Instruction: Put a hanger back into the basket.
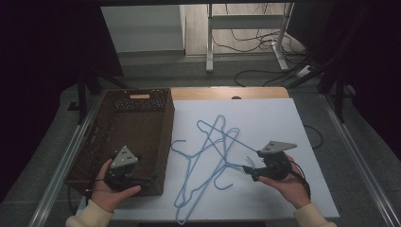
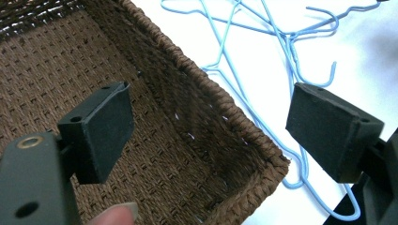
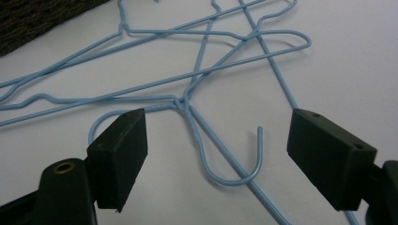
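Several light blue wire hangers (image 1: 210, 156) lie tangled on the white table top (image 1: 274, 118), right of a brown woven basket (image 1: 127, 137). My right gripper (image 1: 247, 170) is open at the tangle's right side; in the right gripper view a hanger hook (image 3: 234, 164) and its twisted neck lie between the jaws, untouched. My left gripper (image 1: 144, 179) hovers open over the basket's near right corner. In the left gripper view the basket rim (image 2: 225, 108) runs between the jaws, with the hangers (image 2: 281, 51) beyond it.
The basket (image 2: 70, 70) holds nothing that I can see. The white top ends in a wooden strip (image 1: 227, 92) at the far edge. Metal rails (image 1: 359, 156) flank the table, and cables (image 1: 255, 42) trail on the floor behind.
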A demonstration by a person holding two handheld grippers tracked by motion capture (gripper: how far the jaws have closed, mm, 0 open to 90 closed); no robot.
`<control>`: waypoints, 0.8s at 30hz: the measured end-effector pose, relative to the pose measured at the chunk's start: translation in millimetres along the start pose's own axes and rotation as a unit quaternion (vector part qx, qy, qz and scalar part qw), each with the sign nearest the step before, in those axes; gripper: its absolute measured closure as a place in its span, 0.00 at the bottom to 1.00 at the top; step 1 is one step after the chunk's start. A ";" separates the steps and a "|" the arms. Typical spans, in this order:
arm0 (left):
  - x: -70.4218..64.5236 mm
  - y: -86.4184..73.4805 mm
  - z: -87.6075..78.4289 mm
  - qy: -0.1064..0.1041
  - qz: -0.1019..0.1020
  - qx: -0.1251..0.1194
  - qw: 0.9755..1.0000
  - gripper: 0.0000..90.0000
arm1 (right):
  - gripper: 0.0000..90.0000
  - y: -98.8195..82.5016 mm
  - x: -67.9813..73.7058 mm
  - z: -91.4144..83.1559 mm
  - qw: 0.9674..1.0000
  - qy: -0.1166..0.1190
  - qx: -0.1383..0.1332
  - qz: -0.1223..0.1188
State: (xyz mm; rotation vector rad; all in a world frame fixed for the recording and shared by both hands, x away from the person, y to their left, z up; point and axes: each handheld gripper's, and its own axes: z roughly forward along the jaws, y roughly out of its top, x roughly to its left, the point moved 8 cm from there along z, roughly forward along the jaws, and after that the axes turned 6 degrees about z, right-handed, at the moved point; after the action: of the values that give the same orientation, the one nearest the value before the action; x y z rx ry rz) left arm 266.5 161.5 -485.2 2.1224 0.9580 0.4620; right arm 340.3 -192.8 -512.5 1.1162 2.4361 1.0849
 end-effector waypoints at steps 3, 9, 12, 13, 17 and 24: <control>-0.3 1.5 0.2 0.000 0.001 -0.001 1.000 0.17 | 0.24 1.1 3.2 3.2 1.000 0.003 0.004 -0.006; -2.4 2.7 1.3 0.000 0.001 0.002 1.000 0.17 | 0.24 2.9 7.1 8.1 1.000 0.010 0.008 -0.014; -3.7 2.7 1.4 -0.001 0.002 0.002 1.000 0.18 | 0.24 3.2 8.5 9.1 1.000 0.011 0.009 -0.015; -4.8 2.6 1.0 -0.002 0.002 0.003 1.000 0.18 | 0.24 3.4 8.7 9.3 1.000 0.011 0.009 -0.015; -5.6 3.3 0.5 -0.004 -0.001 0.002 1.000 0.18 | 0.24 5.5 9.8 9.1 1.000 0.012 0.006 -0.016; -11.4 10.2 1.3 -0.014 -0.008 -0.003 1.000 0.18 | 0.25 6.1 12.1 6.7 1.000 0.018 0.003 -0.020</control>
State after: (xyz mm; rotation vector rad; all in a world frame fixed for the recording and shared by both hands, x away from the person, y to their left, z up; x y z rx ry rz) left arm 264.7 147.8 -478.6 2.1081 0.9569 0.4262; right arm 338.7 -177.8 -511.9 1.0540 2.4793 1.0944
